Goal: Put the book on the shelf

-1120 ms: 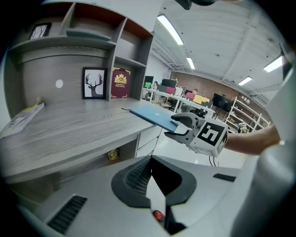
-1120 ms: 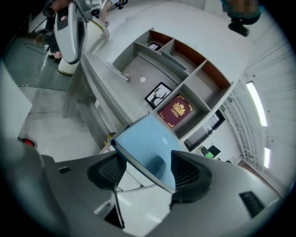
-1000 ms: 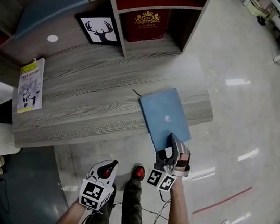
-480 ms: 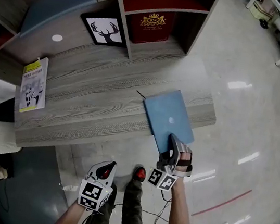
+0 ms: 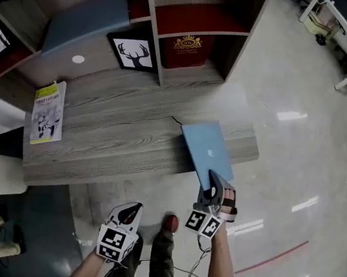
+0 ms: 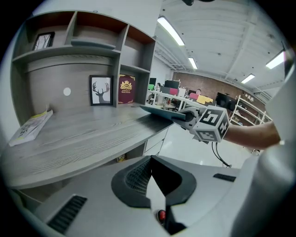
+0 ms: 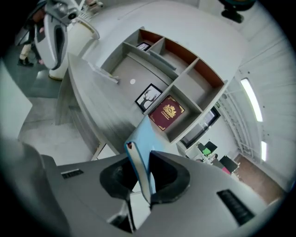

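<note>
Right gripper (image 5: 213,180) jaws closing on blue book (image 5: 206,147) near edge, desk (image 5: 108,140) right end; left gripper (image 5: 128,212) clenched, empty.

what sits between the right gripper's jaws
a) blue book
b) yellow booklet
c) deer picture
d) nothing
a: the right gripper view shows the book edge-on between the jaws of the right gripper, which are closing on it, while the booklet lies far off at the desk's left end.
</note>
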{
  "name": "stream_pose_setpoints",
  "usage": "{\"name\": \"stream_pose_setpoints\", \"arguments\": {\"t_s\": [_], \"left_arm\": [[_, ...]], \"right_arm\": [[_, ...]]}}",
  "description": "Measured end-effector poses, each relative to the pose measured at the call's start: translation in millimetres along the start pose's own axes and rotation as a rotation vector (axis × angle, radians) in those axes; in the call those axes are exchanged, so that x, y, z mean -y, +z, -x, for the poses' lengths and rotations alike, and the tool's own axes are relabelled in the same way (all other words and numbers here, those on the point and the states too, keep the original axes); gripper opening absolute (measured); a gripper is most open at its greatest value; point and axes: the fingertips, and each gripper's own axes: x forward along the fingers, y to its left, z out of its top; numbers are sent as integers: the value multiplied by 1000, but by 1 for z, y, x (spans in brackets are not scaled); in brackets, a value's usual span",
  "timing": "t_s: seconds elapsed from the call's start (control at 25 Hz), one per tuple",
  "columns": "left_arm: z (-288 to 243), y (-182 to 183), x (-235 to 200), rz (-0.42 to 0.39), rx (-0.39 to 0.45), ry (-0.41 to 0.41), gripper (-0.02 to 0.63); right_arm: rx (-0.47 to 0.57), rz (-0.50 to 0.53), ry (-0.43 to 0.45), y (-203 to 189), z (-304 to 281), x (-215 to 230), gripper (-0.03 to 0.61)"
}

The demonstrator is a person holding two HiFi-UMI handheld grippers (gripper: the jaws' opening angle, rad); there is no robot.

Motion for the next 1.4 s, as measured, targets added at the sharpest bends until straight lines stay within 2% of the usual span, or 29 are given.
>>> {"name": "stream_pose_setpoints", "arguments": {"t_s": [0.12, 0.36, 0.6, 0.84, 0.96, 1.12, 1.4], "left_arm": [[11, 10, -1, -4, 18, 13, 6], [41, 41, -4, -14, 88, 41, 6], [73, 75, -2, -36, 144, 49, 6], [103, 102, -7, -43, 198, 64, 6], [118, 114, -12, -35, 229, 75, 6], [141, 125, -15, -35, 256, 79, 6], [179, 151, -28, -53, 332, 86, 6]], "right_arm": [[7, -141, 20, 9, 10, 13, 66], [8, -348, 33, 10, 33, 24, 63], [24, -631, 89, 23, 58, 27, 63], [12, -849, 127, 39, 81, 25, 63], [25, -901, 140, 55, 93, 25, 63], [50, -911, 162, 82, 118, 22, 61], [170, -924, 152, 150, 156, 42, 61]]}}
